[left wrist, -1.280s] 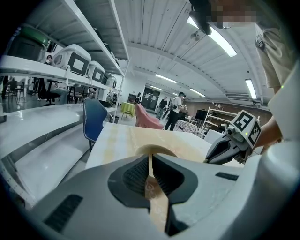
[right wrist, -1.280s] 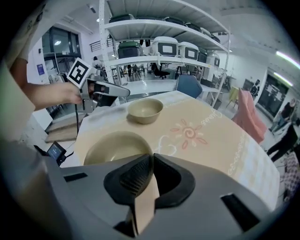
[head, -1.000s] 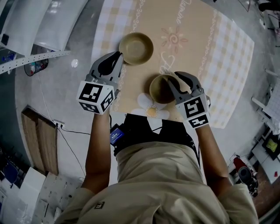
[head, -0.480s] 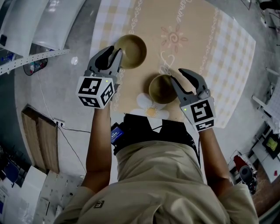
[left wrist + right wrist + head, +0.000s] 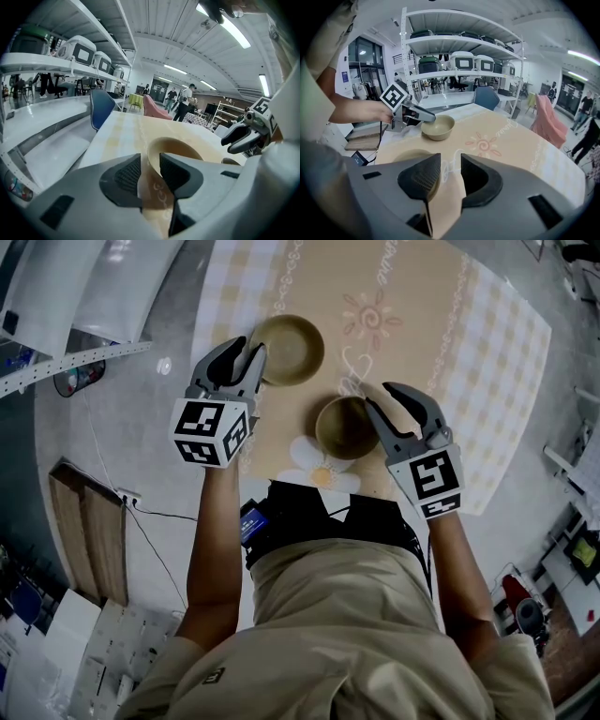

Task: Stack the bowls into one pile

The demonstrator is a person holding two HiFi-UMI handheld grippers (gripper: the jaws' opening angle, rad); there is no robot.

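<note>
At the left gripper [image 5: 150, 161] the jaws stand slightly apart and the pads press nothing. The rim of the far olive round bowl [image 5: 176, 145] is right at its tips, with the bowl's body ahead.

The right gripper [image 5: 451, 161] has wide jaws that have just been opening, with only the beige patterned tablecloth [image 5: 497, 140] between them. The second olive round bowl [image 5: 411, 154] lies close by its left jaw; contact is unclear. The bowls sit apart, unstacked.

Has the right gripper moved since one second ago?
Yes. The right gripper has shifted rightward off the near bowl, which sits unmoved by the daisy print. Its tongs have just been opening; only cloth shows between them.
</note>
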